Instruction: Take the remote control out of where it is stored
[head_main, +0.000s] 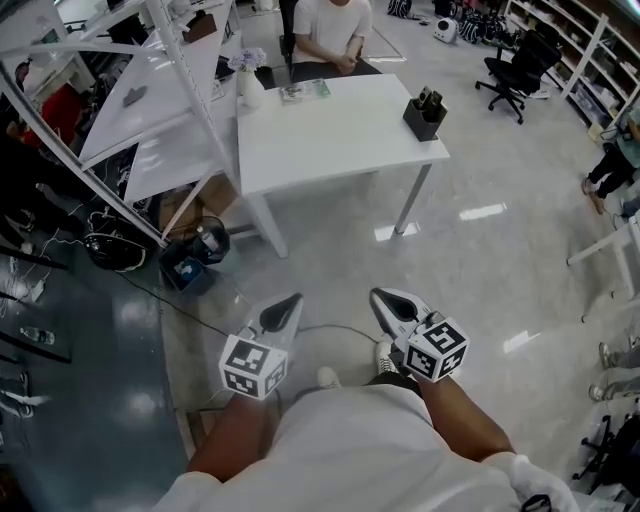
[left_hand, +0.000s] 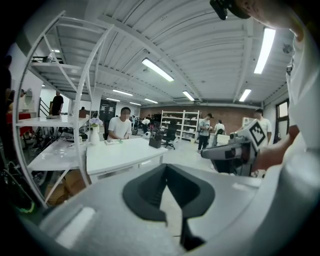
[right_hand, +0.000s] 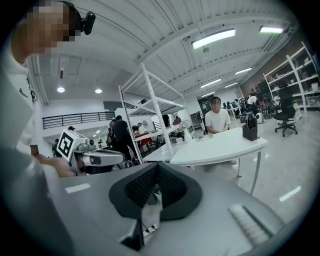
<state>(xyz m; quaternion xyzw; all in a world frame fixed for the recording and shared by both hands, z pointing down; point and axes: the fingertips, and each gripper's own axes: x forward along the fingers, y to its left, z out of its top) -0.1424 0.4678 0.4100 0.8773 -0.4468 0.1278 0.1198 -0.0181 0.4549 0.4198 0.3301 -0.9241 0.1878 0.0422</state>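
Nearest the camera, the person's shirt (head_main: 345, 440) and both forearms fill the lower head view. Left gripper (head_main: 289, 302) is held at waist level over the floor (head_main: 480, 260) and points ahead toward the counter (head_main: 330, 135). Its own view shows the jaws clenched together with nothing between them. Right gripper (head_main: 381, 296) is held alongside, apart from the left, and is likewise clenched and empty. Neither gripper touches anything. Two shoes (head_main: 326, 377) show on the floor below the grippers.

Further out, dark gear (head_main: 197, 245) lies on the floor at the foot of a white rack (head_main: 190, 90), near the counter's left front leg. The counter stands well ahead of both grippers.

Task item: the remote (head_main: 428, 98) stands upright in a black holder (head_main: 424, 122) near the counter's right edge, with its top showing above the holder's rim. More than one dark piece stands in the holder, and at this range they cannot be told apart. The holder is well apart from both grippers.

At the counter's far left corner stands a vase (head_main: 248, 85) with pale flowers. Just beside it lies a flat booklet (head_main: 305, 92). A seated person (head_main: 333, 30) is at the far side of the counter, hands at its edge.

Beyond the counter, an office chair (head_main: 512, 65) stands on open floor. Shelving (head_main: 590, 45) lines the right side of the room.
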